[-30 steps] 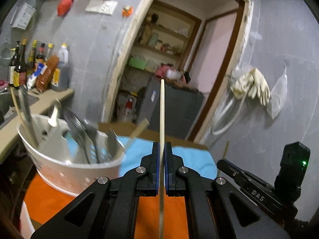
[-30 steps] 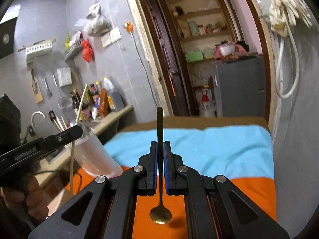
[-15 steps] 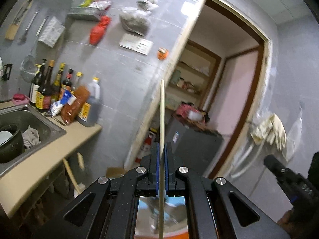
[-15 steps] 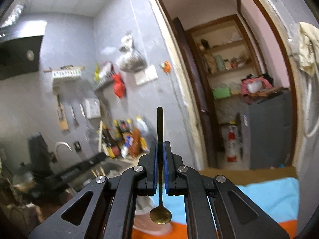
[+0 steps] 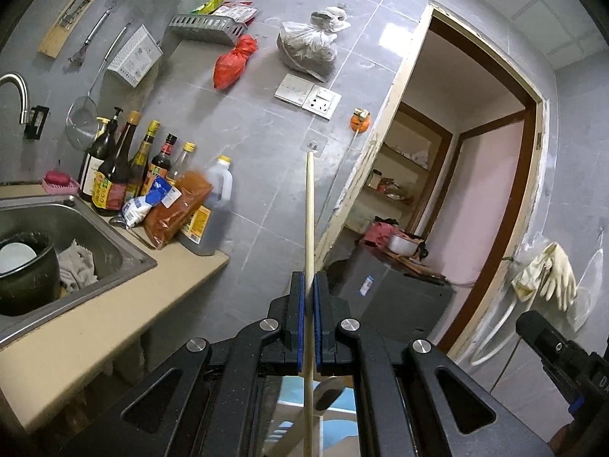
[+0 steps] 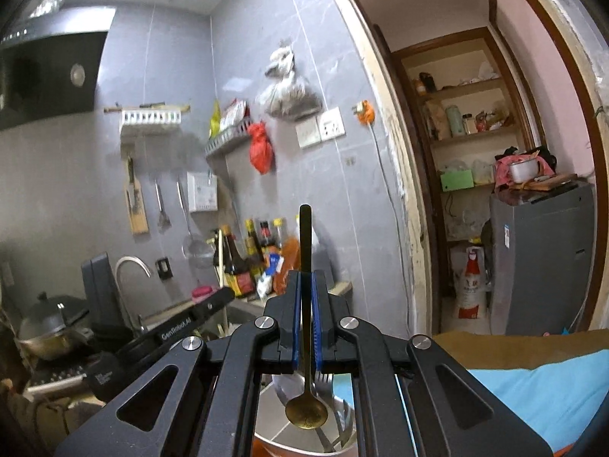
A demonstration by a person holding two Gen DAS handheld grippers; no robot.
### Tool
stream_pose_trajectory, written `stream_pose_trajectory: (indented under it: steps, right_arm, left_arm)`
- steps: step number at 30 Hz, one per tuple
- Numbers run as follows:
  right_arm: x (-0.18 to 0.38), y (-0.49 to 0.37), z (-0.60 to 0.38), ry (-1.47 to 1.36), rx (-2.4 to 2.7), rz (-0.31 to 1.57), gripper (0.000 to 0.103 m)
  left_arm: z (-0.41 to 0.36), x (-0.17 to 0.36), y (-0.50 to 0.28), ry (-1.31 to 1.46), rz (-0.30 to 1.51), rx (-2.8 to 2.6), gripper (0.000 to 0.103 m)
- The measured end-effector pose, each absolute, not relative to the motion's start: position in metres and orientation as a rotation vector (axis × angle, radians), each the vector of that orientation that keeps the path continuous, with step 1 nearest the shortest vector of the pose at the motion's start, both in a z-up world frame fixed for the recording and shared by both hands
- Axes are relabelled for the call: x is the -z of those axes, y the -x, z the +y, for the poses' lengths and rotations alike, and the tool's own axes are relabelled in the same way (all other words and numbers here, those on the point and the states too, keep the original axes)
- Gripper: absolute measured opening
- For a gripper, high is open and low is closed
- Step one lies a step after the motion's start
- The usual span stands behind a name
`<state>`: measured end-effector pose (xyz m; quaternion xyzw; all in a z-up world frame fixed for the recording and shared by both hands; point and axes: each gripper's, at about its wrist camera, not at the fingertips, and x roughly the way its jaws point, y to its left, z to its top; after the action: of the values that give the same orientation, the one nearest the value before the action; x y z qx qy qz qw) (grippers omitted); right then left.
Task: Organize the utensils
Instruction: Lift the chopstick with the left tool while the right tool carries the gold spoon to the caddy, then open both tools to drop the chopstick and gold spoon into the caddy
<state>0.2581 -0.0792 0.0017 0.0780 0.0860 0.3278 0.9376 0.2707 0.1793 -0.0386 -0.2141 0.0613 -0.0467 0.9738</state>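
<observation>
chopstick point(image 5: 309, 228) stands upright pinched in the left gripper point(image 5: 309, 304), while the right gripper point(image 6: 307, 304) pinches a brass spoon point(image 6: 305, 411).

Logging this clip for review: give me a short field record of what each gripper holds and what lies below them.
left gripper: shut on a long pale wooden chopstick, held upright
right gripper: shut on a dark-handled brass spoon, bowl end down
below right gripper: white utensil basket with metal utensils inside
setting: kitchen; steel sink, sauce bottles
table cover: blue and orange cloth
</observation>
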Motion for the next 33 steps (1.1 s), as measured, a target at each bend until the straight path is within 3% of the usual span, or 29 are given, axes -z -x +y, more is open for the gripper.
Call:
stream_pose_trajectory:
  steps: [23,25,29,33]
  right_arm:
    - [0.039,-0.270,-0.073,-0.139,-0.648,0.298,0.005]
    - [0.037,-0.270,-0.072,-0.140,-0.656,0.303,0.006]
    - [0.035,-0.268,-0.072,-0.139,-0.666,0.306,0.008]
    - [0.033,-0.264,-0.074,-0.139,-0.667,0.303,0.011]
  left_arm:
    - [0.158,0.062,-0.260,0.340,0.151,0.081,0.003]
    - [0.156,0.060,-0.258,0.336,0.164,0.093,0.004]
    - [0.153,0.058,-0.254,0.329,0.183,0.113,0.024]
    - [0.149,0.055,-0.248,0.331,0.195,0.109,0.025]
